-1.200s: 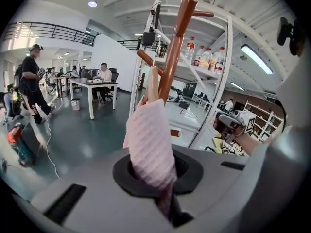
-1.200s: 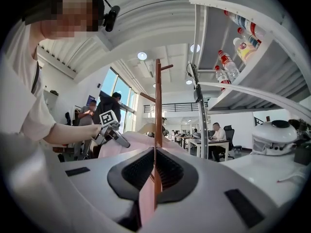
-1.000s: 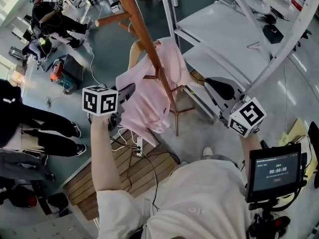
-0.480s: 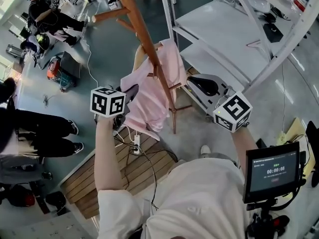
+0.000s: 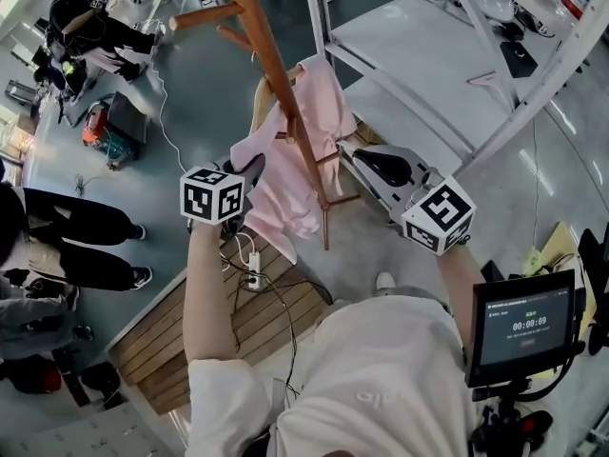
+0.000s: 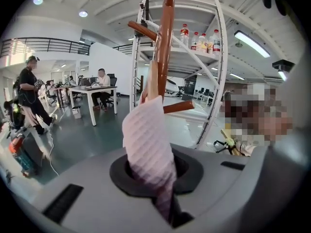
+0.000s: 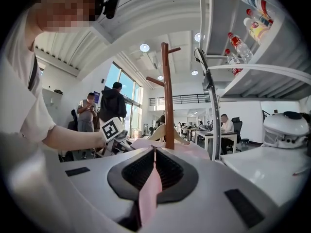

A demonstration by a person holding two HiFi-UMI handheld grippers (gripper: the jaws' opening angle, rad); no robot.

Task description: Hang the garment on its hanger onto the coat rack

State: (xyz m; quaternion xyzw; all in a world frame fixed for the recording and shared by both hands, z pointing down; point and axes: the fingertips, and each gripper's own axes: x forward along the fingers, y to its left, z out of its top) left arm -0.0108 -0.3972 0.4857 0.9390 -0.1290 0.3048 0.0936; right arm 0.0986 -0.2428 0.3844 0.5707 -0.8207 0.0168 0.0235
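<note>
A pink garment (image 5: 290,165) hangs on a wooden hanger (image 5: 262,103) right against the brown pole of the coat rack (image 5: 269,60). My left gripper (image 5: 249,171) is shut on the garment's left edge, and a fold of the pink garment (image 6: 146,140) rises from between its jaws. My right gripper (image 5: 350,152) is shut on the garment's right side, with a strip of the pink garment (image 7: 150,191) pinched in its jaws. In the right gripper view the coat rack pole (image 7: 168,96) stands just behind the hanger (image 7: 160,130). The hanger's hook is hidden.
A white metal shelving unit (image 5: 457,74) stands close on the right, with bottles (image 6: 199,40) on its upper shelf. A power strip and cables (image 5: 249,269) lie on the wooden floor panel below. People (image 5: 71,250) stand at the left. A tablet screen (image 5: 523,327) sits at the lower right.
My right gripper has moved left, up to the garment by the rack pole. The left gripper has shifted slightly right, still holding the garment. The garment sits a little higher.
</note>
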